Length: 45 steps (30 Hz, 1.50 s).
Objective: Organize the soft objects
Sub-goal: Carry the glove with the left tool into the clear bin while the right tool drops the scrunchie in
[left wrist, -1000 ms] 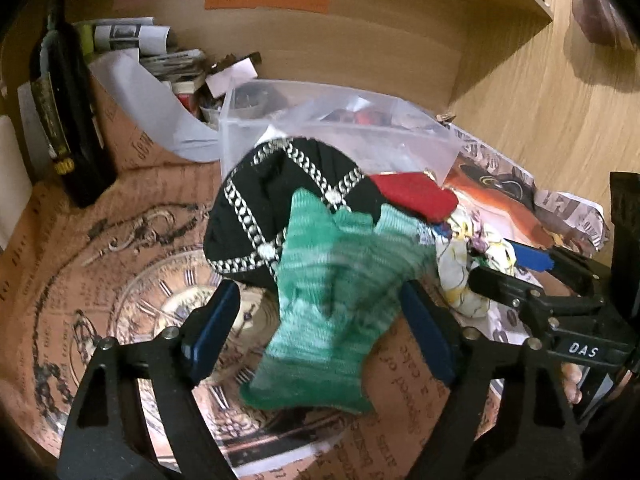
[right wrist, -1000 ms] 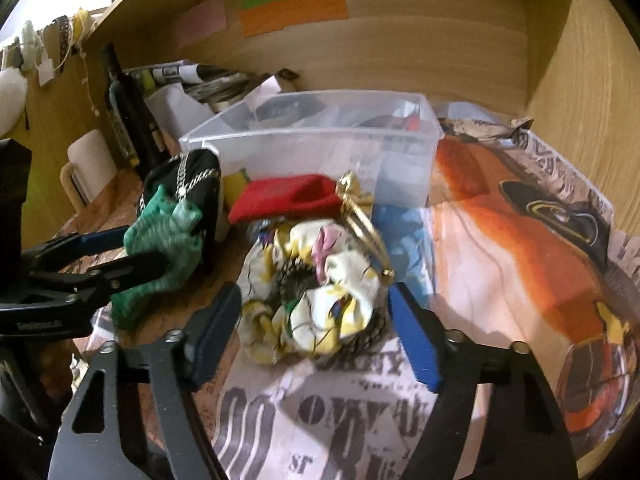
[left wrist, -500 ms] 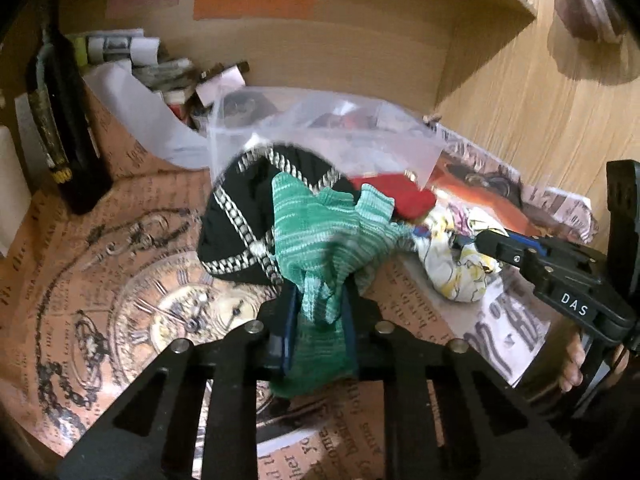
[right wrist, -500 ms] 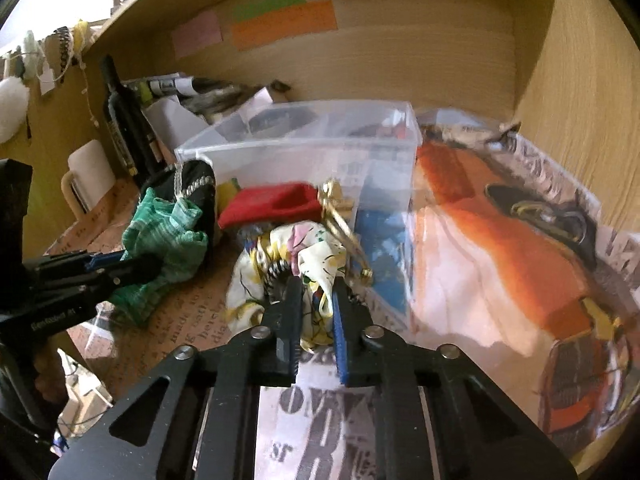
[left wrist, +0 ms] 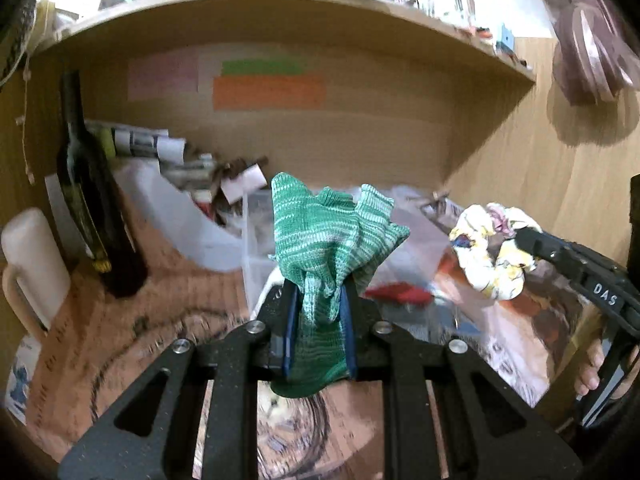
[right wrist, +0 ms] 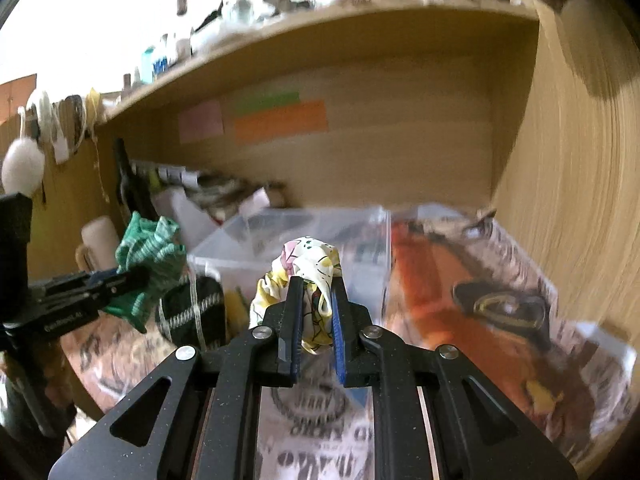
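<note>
Mid-carry, by the look of it: left gripper (left wrist: 318,300) clamped tight on a green knitted cloth (left wrist: 328,240), right gripper (right wrist: 316,300) clamped on a yellow floral scrunchie (right wrist: 306,276), both items lifted clear of the desk and held in front of the clear plastic bin (right wrist: 296,236). Next, probably: over the bin's rim with each load, then release, one at a time so neither cloth snags the other gripper; soft, floppy fabric, apt to drape over the wall instead of dropping in. Left behind near the bin: a red cloth (left wrist: 400,294) and a black item with silver chain trim (right wrist: 196,312). Underneath, printed paper sheets (right wrist: 500,280) spread across a wooden desk. Behind, a wood back panel with coloured sticky notes (left wrist: 268,84), a cluttered shelf (left wrist: 280,4) overhead, a dark bottle (left wrist: 88,200) at the left.
</note>
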Tool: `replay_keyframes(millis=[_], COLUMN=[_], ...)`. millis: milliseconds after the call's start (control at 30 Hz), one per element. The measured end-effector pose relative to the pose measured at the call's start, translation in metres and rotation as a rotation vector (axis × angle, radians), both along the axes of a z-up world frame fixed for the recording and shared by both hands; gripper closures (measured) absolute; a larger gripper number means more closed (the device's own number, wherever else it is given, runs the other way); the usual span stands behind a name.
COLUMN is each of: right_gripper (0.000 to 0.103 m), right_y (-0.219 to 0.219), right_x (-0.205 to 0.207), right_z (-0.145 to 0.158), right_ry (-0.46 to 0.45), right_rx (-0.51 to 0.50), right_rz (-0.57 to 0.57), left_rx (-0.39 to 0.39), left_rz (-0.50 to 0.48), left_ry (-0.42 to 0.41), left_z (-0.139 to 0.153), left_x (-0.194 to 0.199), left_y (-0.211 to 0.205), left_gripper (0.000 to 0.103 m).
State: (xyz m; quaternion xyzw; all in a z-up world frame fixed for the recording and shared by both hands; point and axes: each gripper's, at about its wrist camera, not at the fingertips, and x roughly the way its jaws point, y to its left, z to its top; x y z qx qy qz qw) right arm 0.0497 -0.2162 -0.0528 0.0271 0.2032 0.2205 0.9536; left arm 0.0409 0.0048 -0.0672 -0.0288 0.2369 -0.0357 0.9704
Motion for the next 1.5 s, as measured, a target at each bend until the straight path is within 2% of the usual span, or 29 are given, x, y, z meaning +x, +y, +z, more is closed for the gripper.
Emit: replay_keyframes(millis=[200, 367, 533, 767, 867, 1067, 1167, 1333, 1467, 1500], right_gripper=[0.091, 0.091, 0.091, 0.09, 0.09, 0.09, 0.089, 0.088, 0.086, 0.082], right_y=[0.004, 0.014, 0.024, 0.042, 0.049, 0.057, 0.062, 0.067, 0.067, 0.067], right_x=[0.017, 0.042, 0.069, 0.11, 0.125, 0.145, 0.152, 0.161, 0.162, 0.162], right_z=[0.022, 0.029, 0.029, 0.006, -0.006, -0.033, -0.04, -0.054, -0.054, -0.054], right_ry=[-0.085, -0.074, -0.06, 0.035, 0.095, 0.202, 0.242, 0.301, 0.309, 0.311], right_rx=[0.007, -0.002, -0.006, -0.05, -0.077, -0.131, -0.149, -0.171, -0.177, -0.176], right_rz=[-0.013, 0.002, 0.015, 0.034, 0.049, 0.053, 0.054, 0.06, 0.058, 0.059], left_rx=[0.011, 0.026, 0.041, 0.029, 0.06, 0.055, 0.069, 0.04, 0.056, 0.06], left_rz=[0.018, 0.033, 0.062, 0.034, 0.006, -0.021, -0.032, -0.075, -0.076, -0.073], left_ry=[-0.045, -0.062, -0.031, 0.094, 0.162, 0.302, 0.339, 0.412, 0.417, 0.416], left_z=[0.021, 0.033, 0.036, 0.019, 0.007, -0.023, -0.03, -0.04, -0.04, -0.04], left_x=[0.023, 0.05, 0.086, 0.141, 0.165, 0.201, 0.203, 0.21, 0.206, 0.205], left_y=[0.006, 0.011, 0.016, 0.023, 0.024, 0.029, 0.023, 0.021, 0.019, 0.019], left_gripper=[0.084, 0.084, 0.084, 0.084, 0.084, 0.084, 0.084, 0.084, 0.081, 0.078])
